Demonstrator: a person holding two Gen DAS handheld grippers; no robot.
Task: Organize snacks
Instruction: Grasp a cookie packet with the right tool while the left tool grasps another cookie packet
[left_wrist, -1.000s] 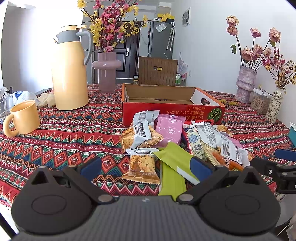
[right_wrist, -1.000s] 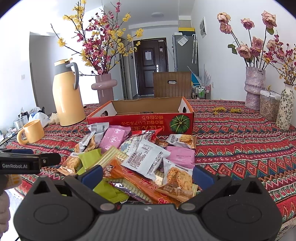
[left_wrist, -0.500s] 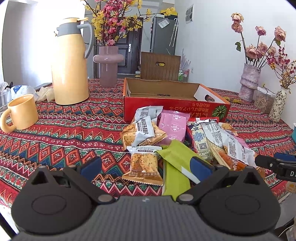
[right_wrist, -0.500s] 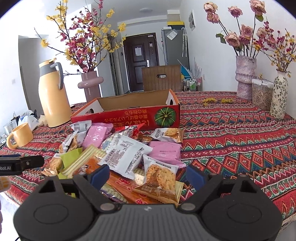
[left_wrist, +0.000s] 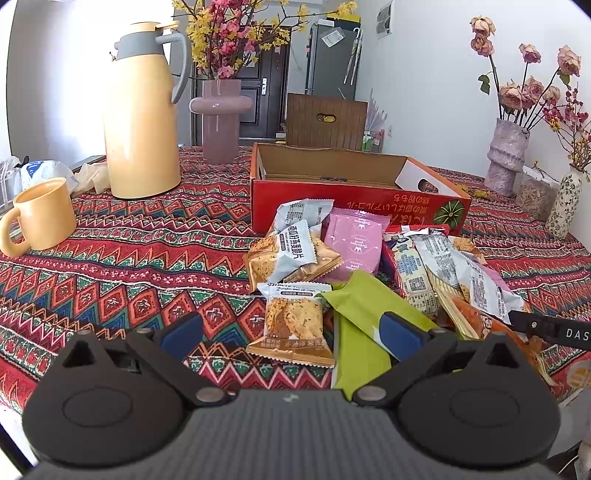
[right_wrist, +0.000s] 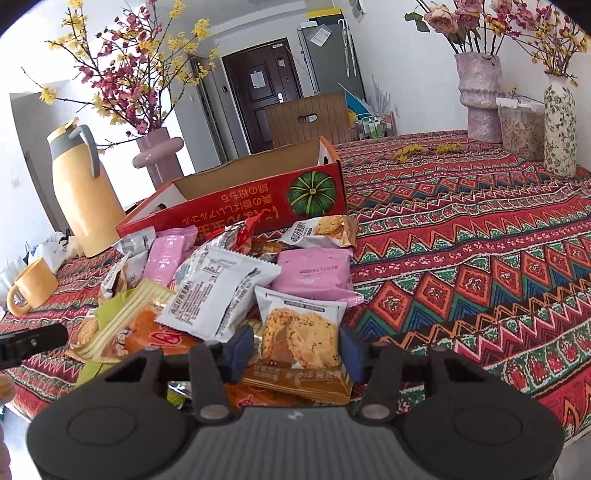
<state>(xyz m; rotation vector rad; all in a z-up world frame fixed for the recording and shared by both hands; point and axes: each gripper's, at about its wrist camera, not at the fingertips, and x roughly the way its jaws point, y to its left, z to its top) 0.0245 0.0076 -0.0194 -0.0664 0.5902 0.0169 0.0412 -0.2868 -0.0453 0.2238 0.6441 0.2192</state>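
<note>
Right gripper (right_wrist: 295, 354) down at the near edge of the snack pile, jaws just closing in, blue pads either side of a pumpkin-seed oat crisp packet (right_wrist: 301, 332) at its edges, full pinch not certain. Left gripper (left_wrist: 291, 332) hovering wide open, empty, over another oat crisp packet (left_wrist: 293, 323) and a green wrapper (left_wrist: 369, 310). Just behind, pink packets (right_wrist: 314, 273) and a white sachet (right_wrist: 218, 291) heaped on the patterned tablecloth (right_wrist: 480, 236). Beyond the pile, red pumpkin carton (right_wrist: 236, 206) standing open. Farther back-left, yellow mug (left_wrist: 42, 216) and cream thermos jug (left_wrist: 142, 114).
</note>
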